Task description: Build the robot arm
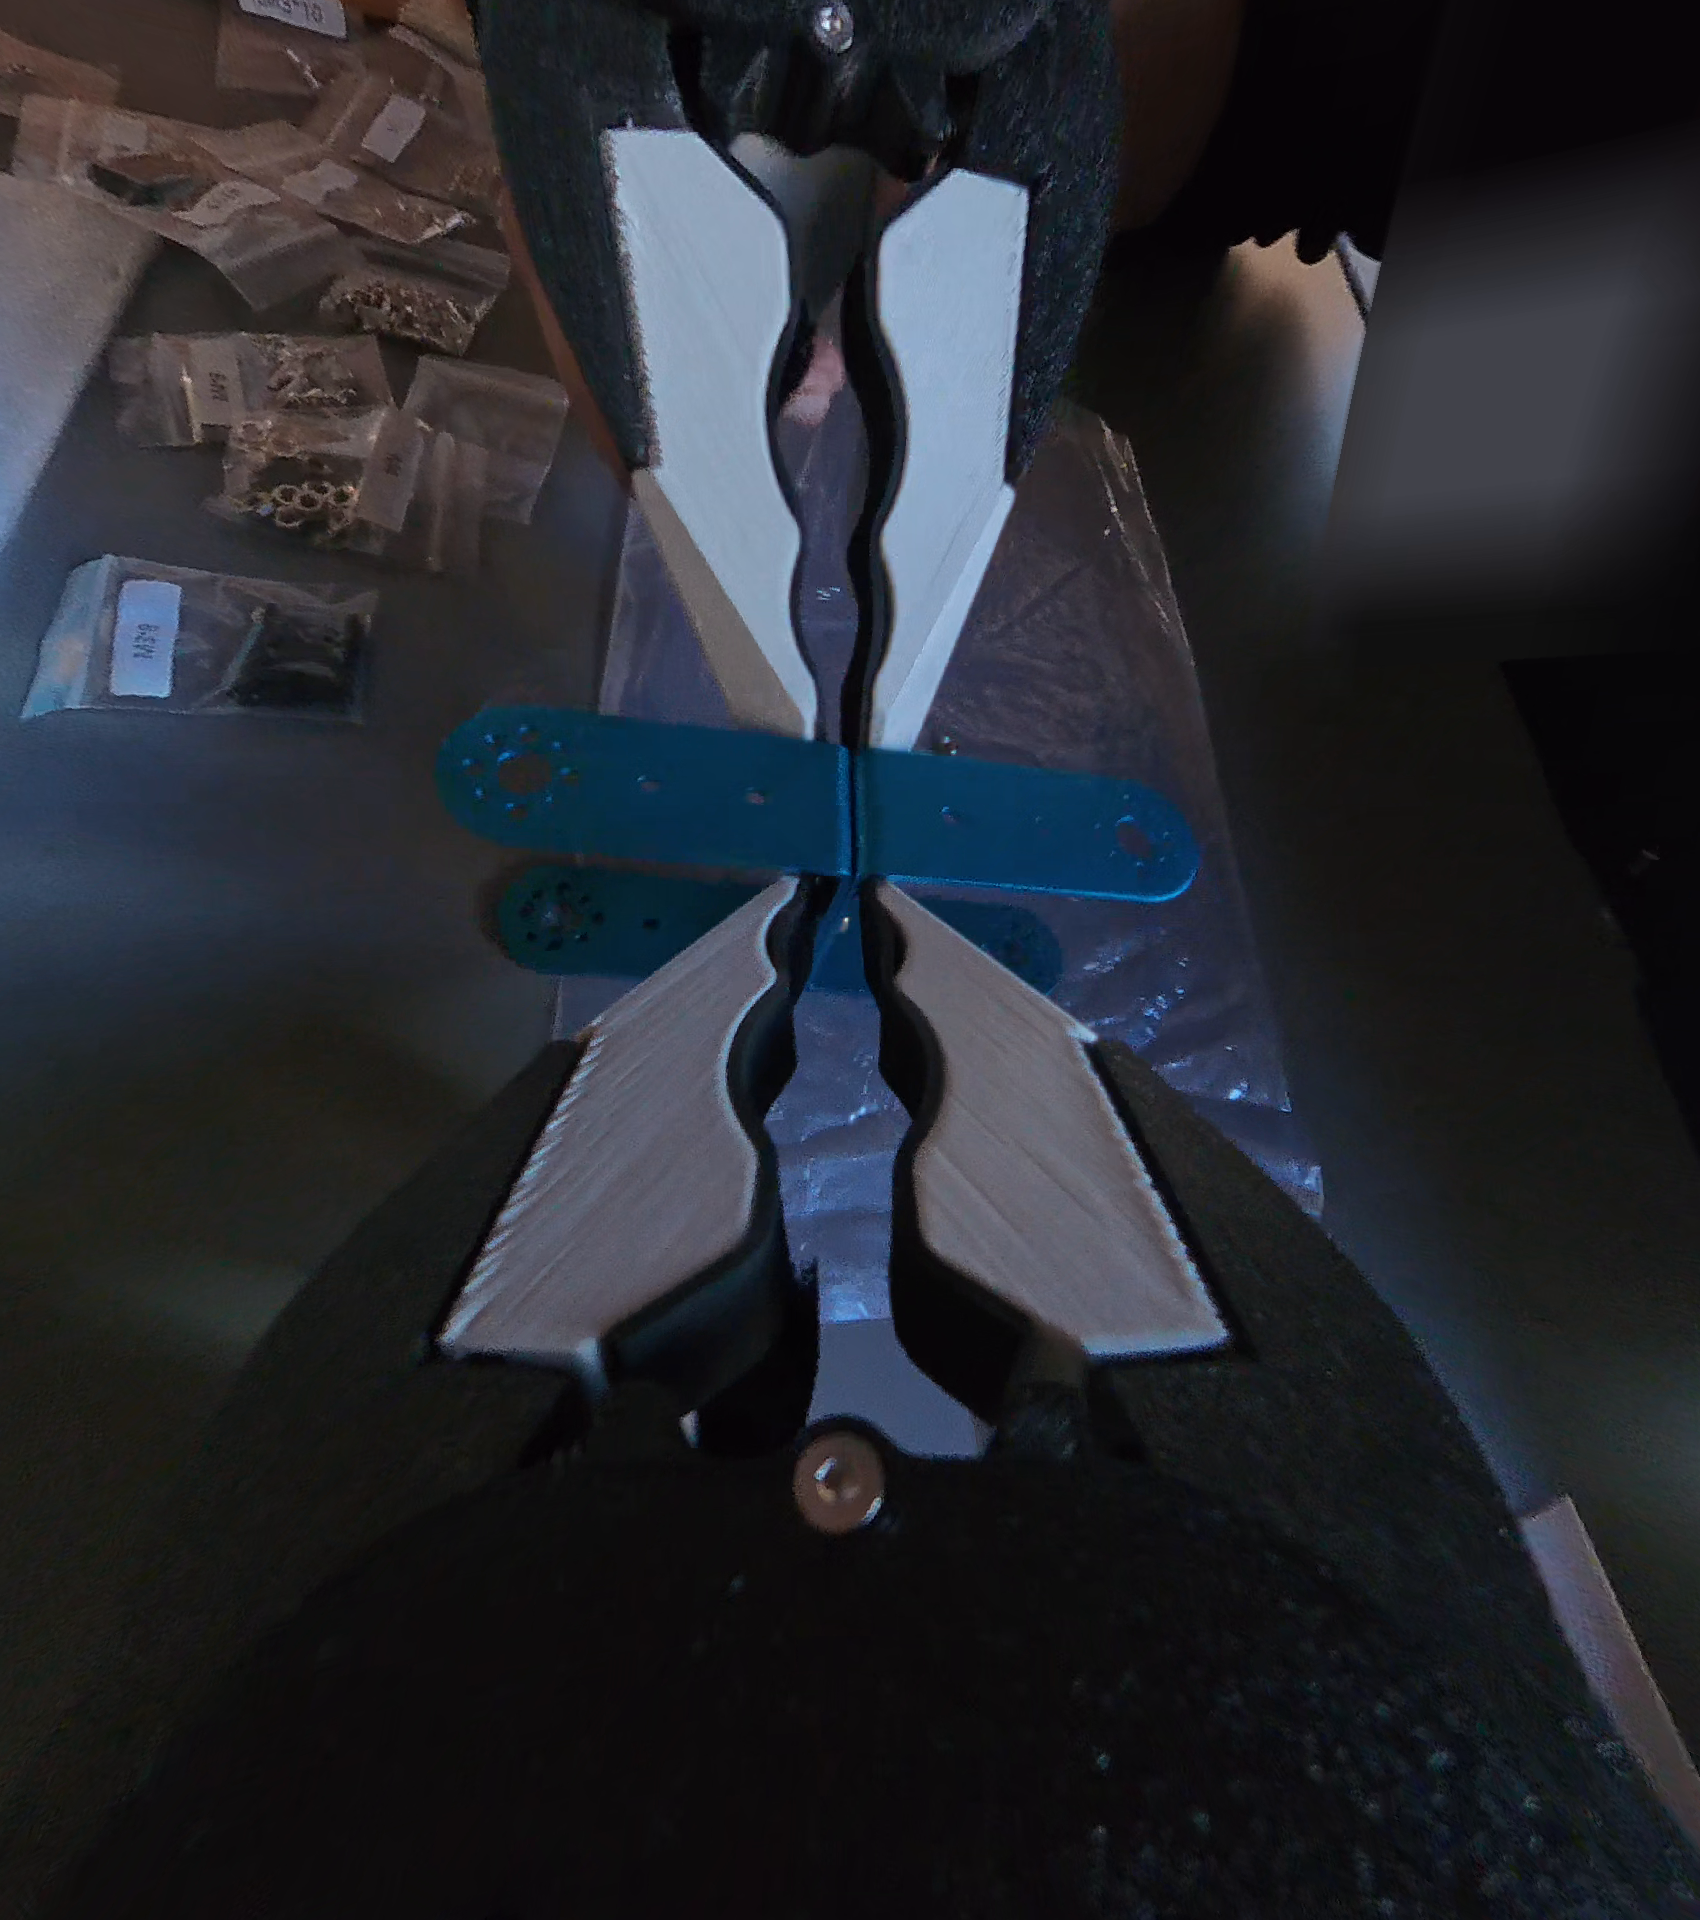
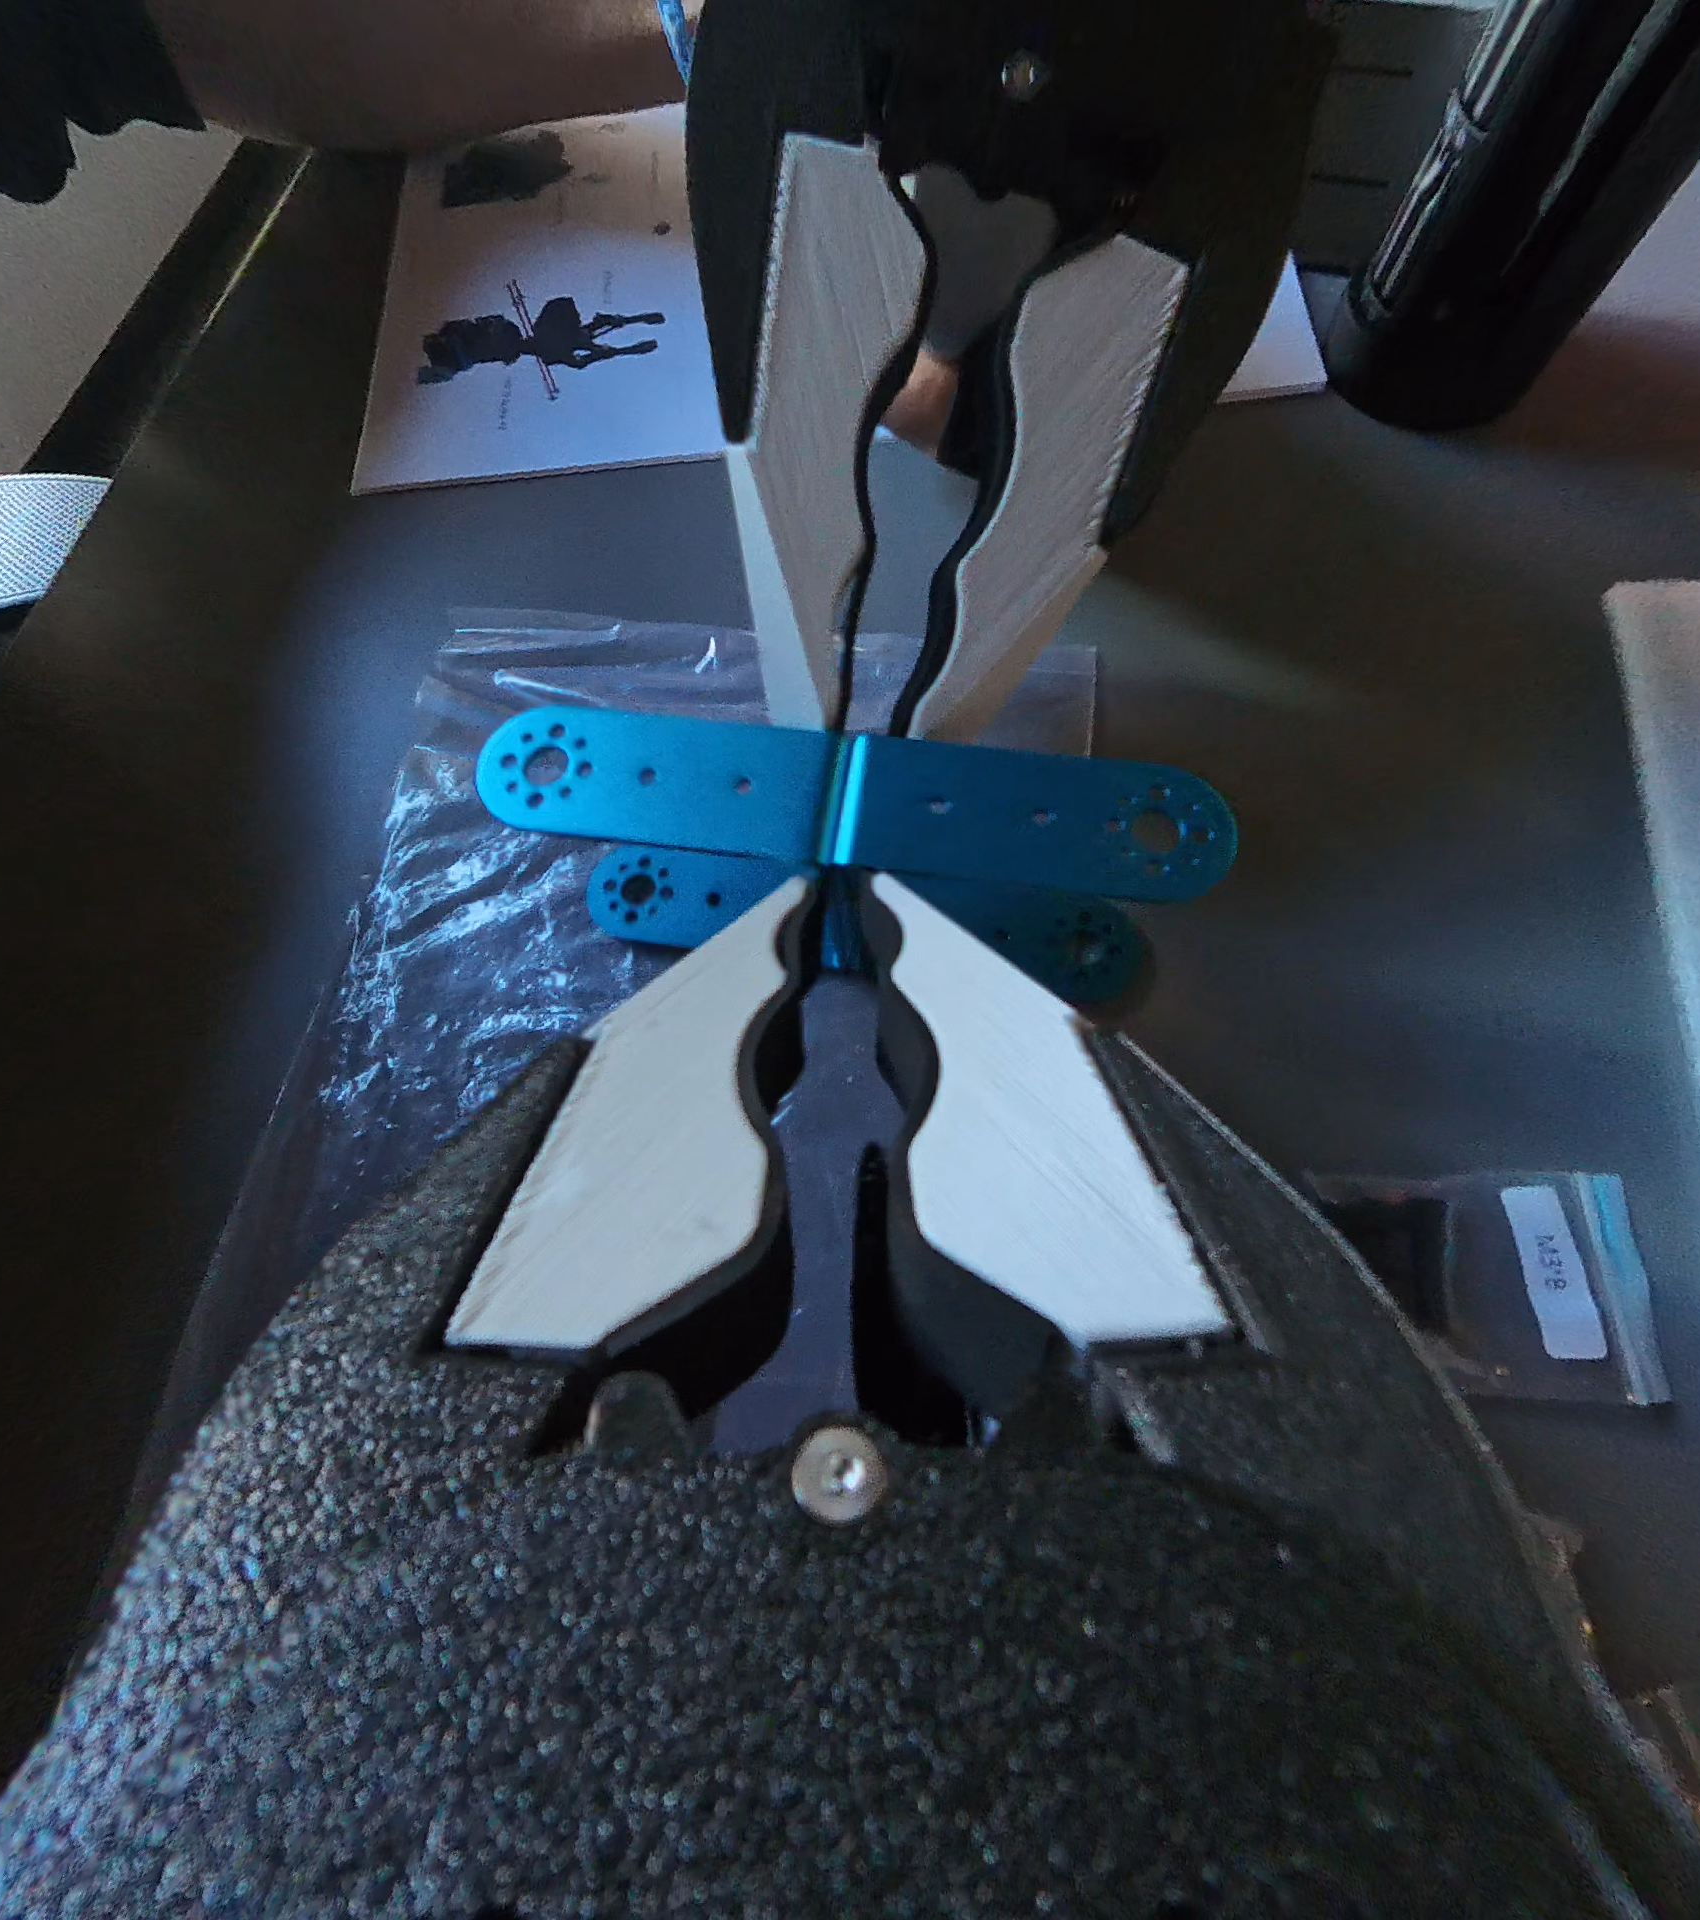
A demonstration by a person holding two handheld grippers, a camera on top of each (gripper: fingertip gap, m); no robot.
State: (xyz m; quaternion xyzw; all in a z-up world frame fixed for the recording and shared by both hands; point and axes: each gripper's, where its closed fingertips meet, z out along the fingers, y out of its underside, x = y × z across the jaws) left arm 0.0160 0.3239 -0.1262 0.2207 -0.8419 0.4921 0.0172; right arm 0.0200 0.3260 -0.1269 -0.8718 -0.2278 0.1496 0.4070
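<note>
Both the left gripper and the right gripper pinched one blue bracket above a clear bag, near small bags holding hardware.

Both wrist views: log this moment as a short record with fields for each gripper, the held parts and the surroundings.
left gripper: shut on a blue perforated metal bracket
right gripper: shut on the second blue bracket, just below the first
under them: clear plastic bag on the dark grey table
nearby: small labelled bags of hardware, white printed sheet
</note>
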